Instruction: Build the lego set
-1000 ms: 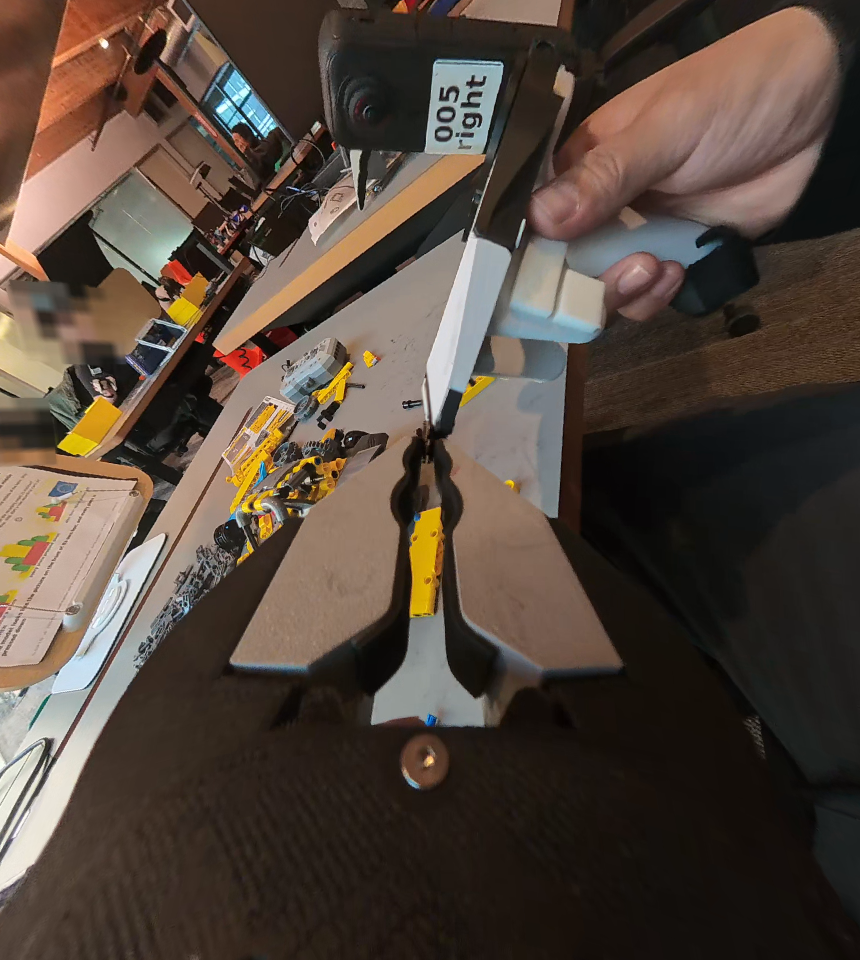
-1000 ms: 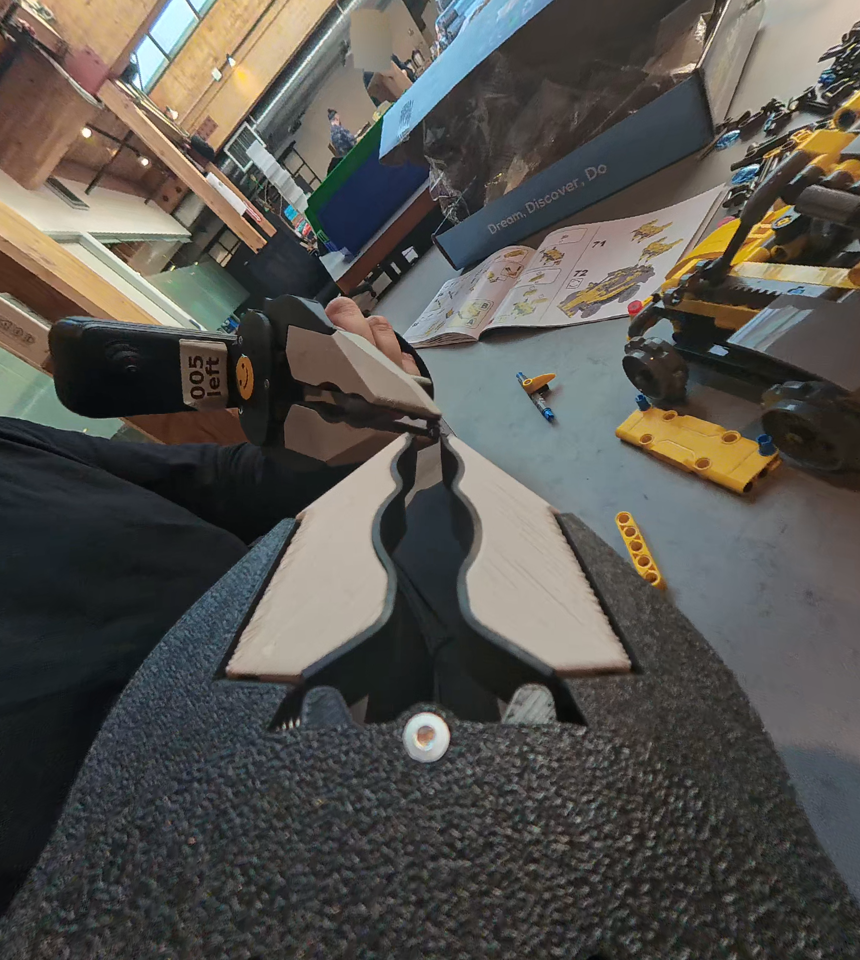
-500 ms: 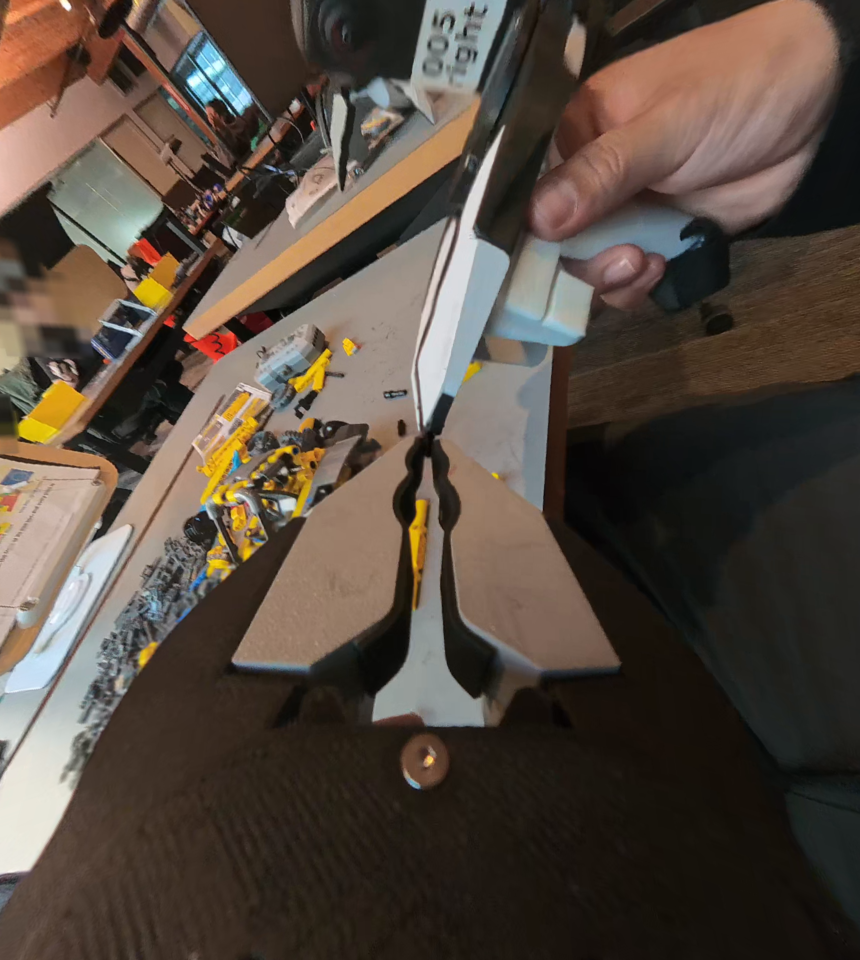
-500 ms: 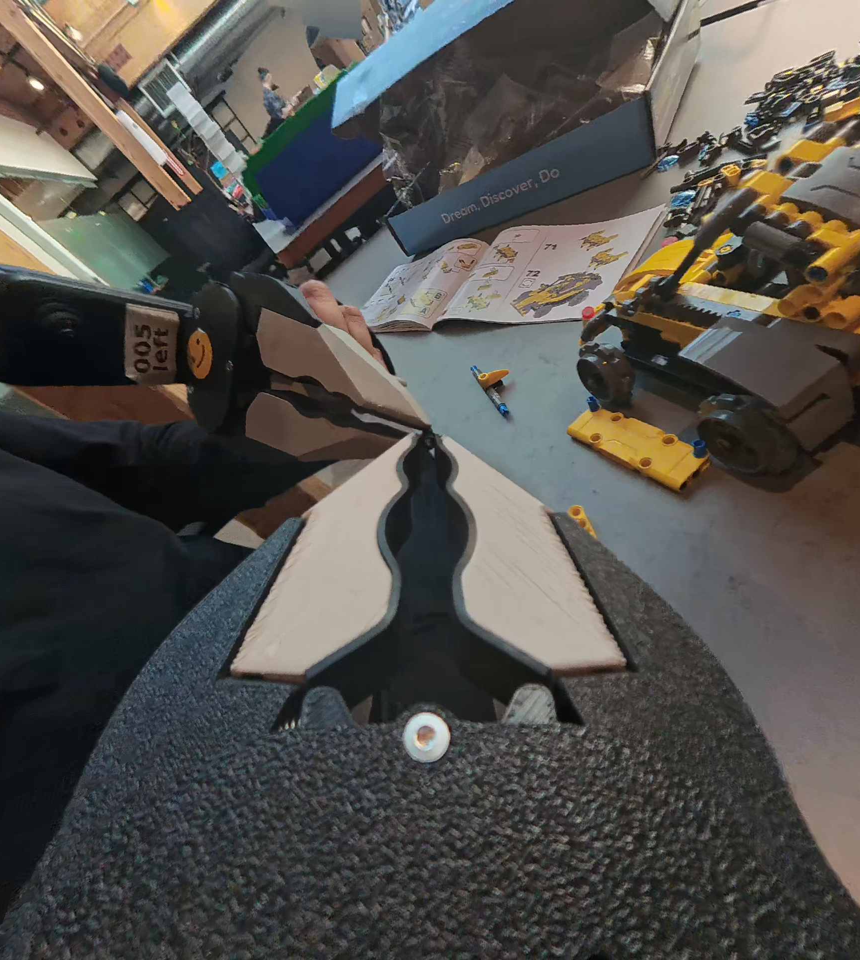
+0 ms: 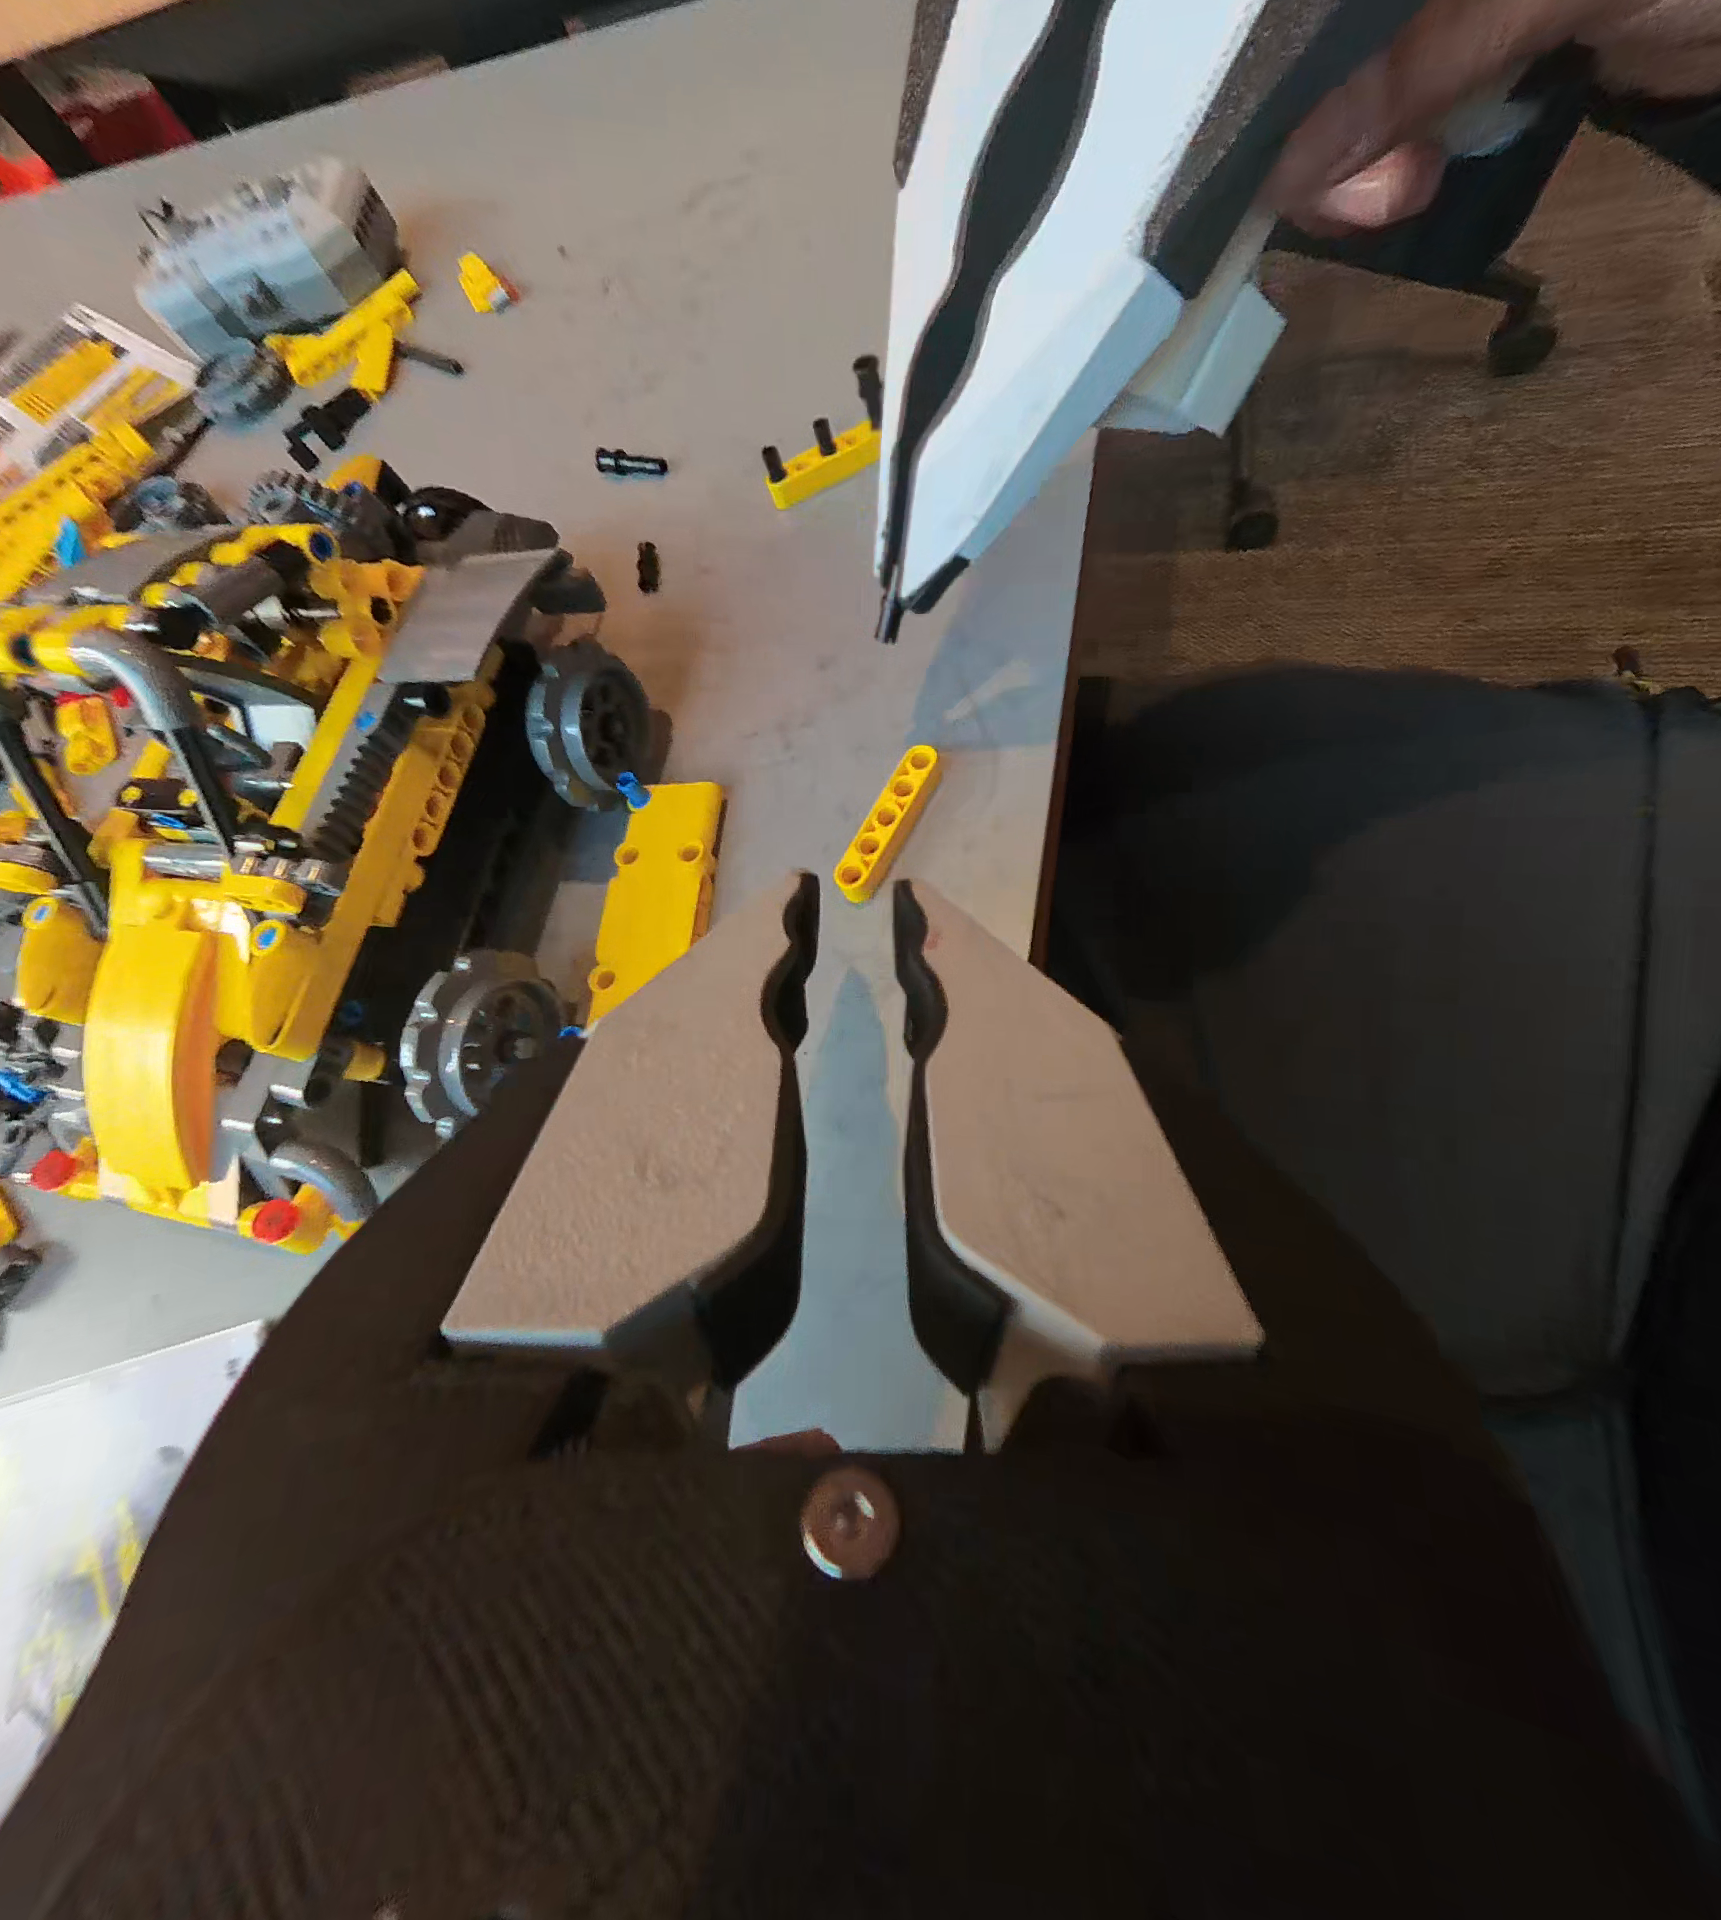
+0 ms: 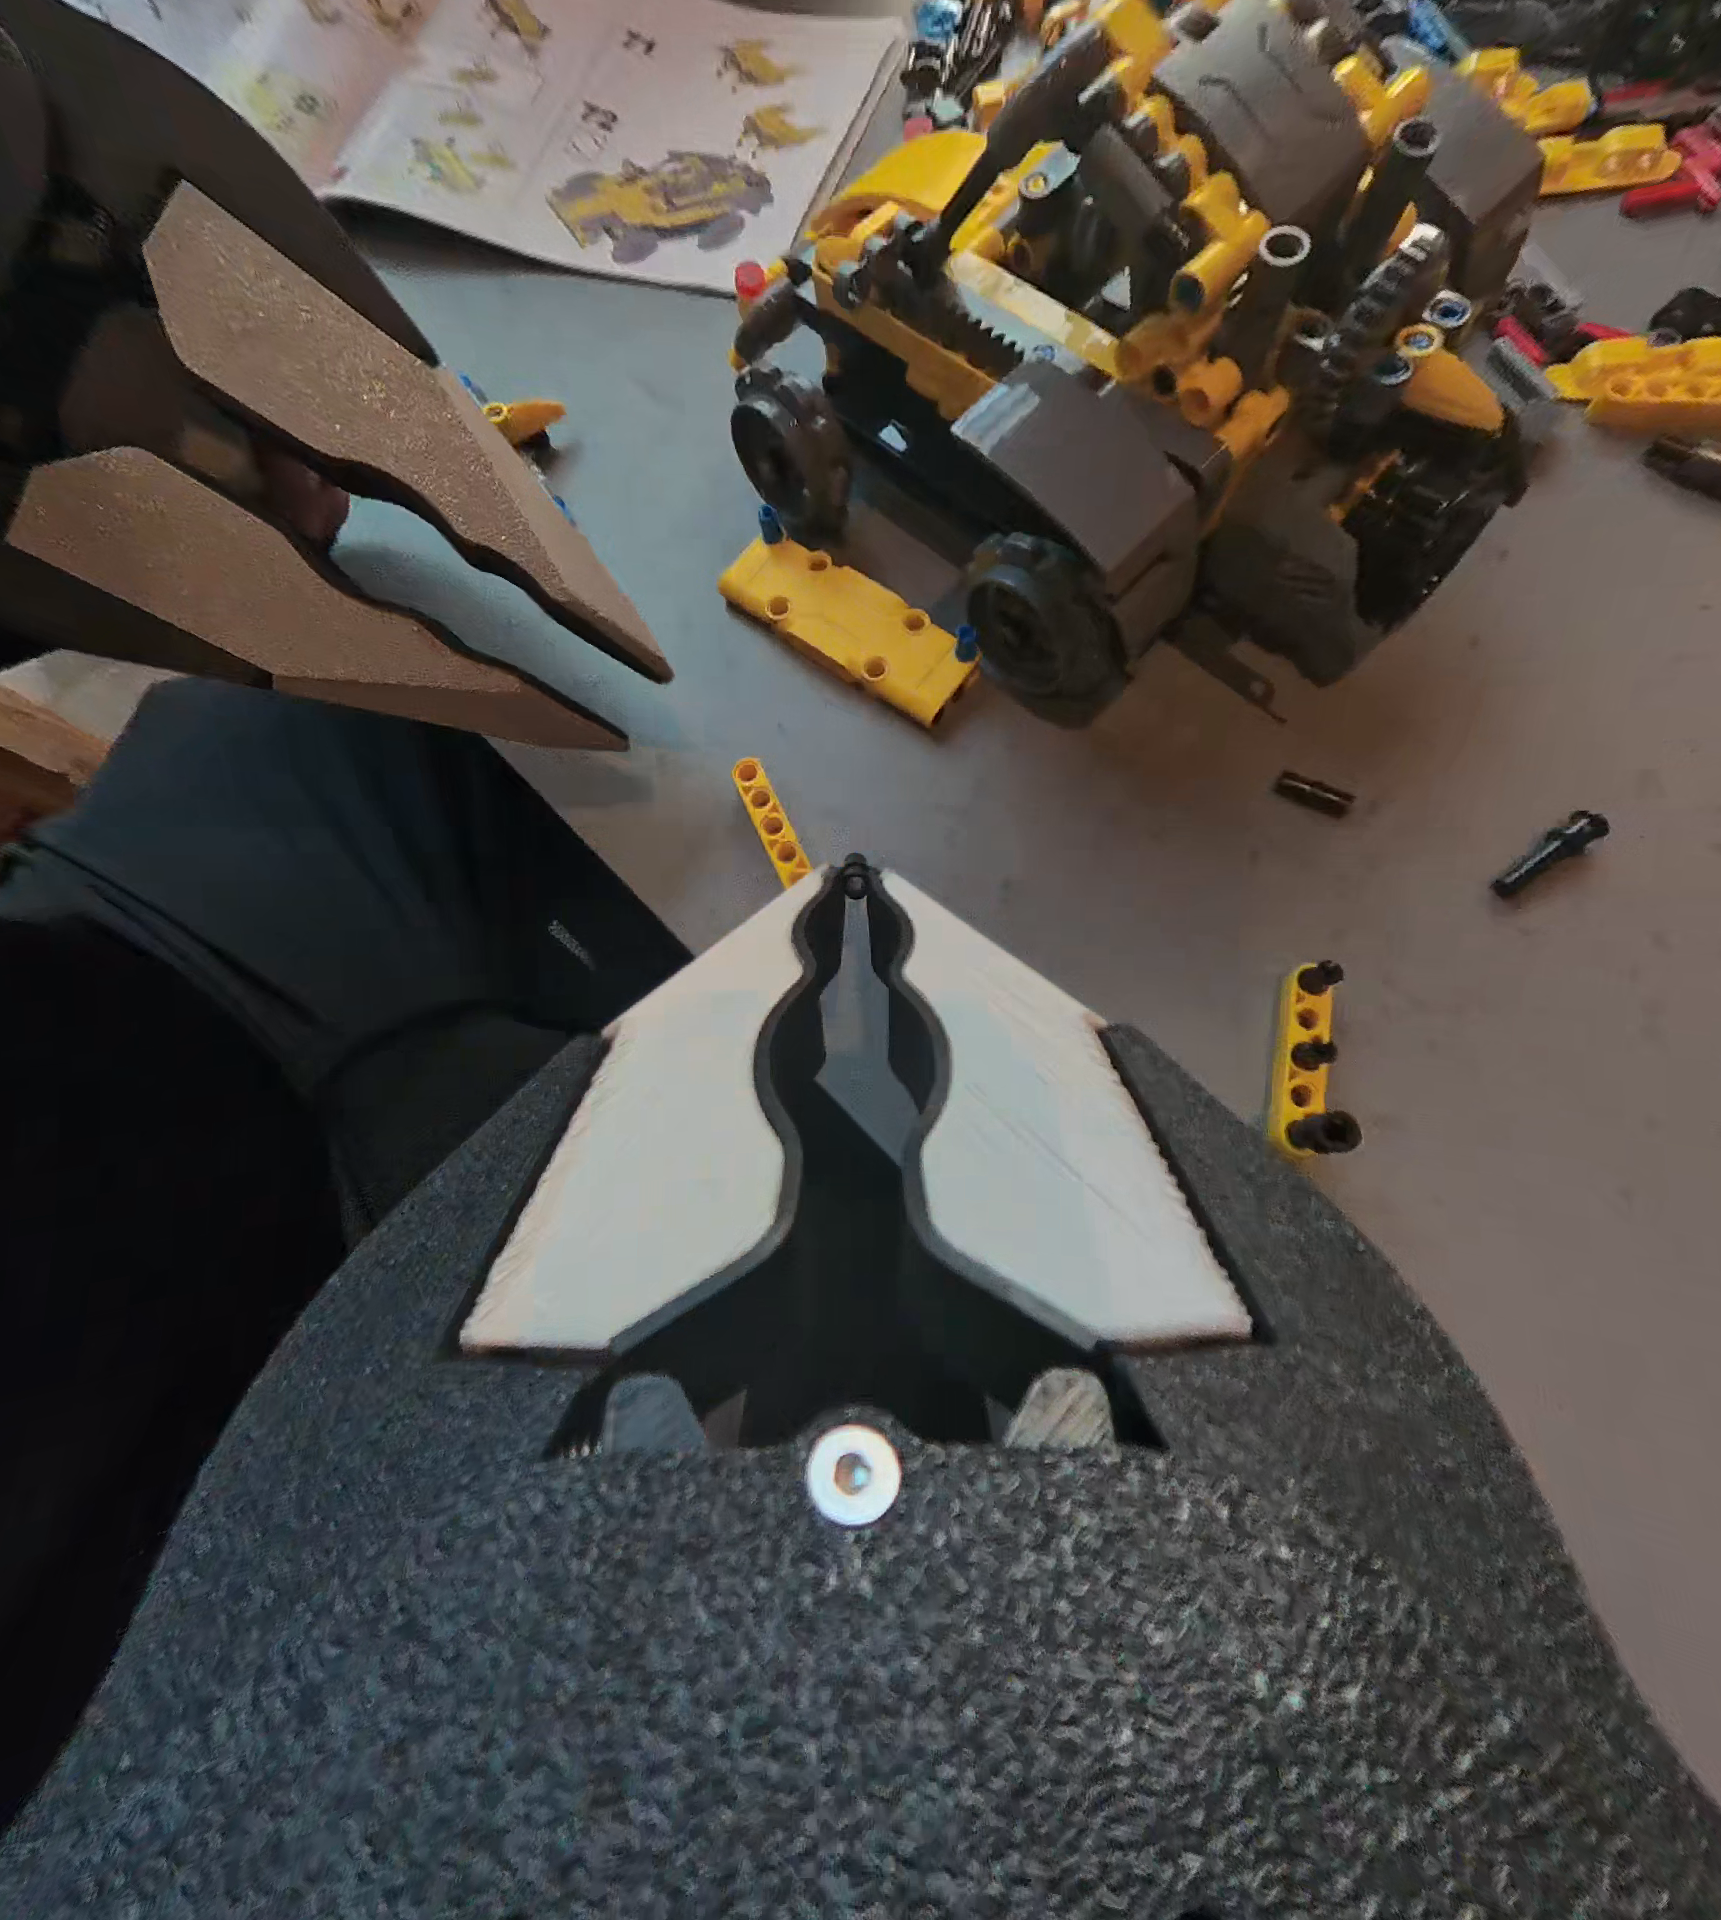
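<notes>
Left tool (image 5: 856, 896) slightly parted, empty — yellow beam (image 5: 887, 821) just ahead, right tool (image 6: 854, 876) pinching black pin (image 6: 853, 879).

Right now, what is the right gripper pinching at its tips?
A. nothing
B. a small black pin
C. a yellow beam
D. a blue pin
B: the right gripper is shut on a small black pin, while the yellow beam lies on the table just beyond its tips.
</notes>
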The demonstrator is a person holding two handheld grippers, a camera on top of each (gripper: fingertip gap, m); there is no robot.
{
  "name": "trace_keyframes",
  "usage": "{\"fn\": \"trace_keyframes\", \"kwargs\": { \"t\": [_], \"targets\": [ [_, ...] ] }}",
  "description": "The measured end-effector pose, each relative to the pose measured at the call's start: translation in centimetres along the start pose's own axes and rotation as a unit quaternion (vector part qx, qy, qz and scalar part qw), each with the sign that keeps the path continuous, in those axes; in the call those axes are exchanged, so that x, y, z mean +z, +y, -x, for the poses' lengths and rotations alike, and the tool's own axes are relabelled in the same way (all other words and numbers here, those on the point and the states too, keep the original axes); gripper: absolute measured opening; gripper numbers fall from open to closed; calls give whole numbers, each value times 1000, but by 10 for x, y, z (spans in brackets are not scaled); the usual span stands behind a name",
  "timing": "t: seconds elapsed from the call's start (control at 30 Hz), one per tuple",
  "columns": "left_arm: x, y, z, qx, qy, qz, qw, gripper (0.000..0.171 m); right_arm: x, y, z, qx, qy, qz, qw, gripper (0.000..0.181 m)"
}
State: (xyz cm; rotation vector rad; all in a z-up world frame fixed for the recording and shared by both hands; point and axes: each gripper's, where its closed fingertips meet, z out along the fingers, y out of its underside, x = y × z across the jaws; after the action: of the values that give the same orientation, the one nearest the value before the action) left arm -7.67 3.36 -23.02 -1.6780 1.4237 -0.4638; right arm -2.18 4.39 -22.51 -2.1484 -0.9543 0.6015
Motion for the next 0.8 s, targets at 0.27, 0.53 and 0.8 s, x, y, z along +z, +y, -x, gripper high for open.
{"fn": "trace_keyframes", "kwargs": {
  "t": [0.27, 0.53, 0.8],
  "targets": [
    [17, 13, 8, 18, -4, 43, 999, 14, 16, 12, -1, -5, 7, 32, 999, 4],
    [29, 12, -4, 62, 71, 51, 994, 13, 17, 15, 8, -2, -29, 42, 999, 4],
    [24, 14, 21, 29, 10, 48, 998, 10, 9, 1, 11, 19, -57, 15, 998, 4]
  ]
}}
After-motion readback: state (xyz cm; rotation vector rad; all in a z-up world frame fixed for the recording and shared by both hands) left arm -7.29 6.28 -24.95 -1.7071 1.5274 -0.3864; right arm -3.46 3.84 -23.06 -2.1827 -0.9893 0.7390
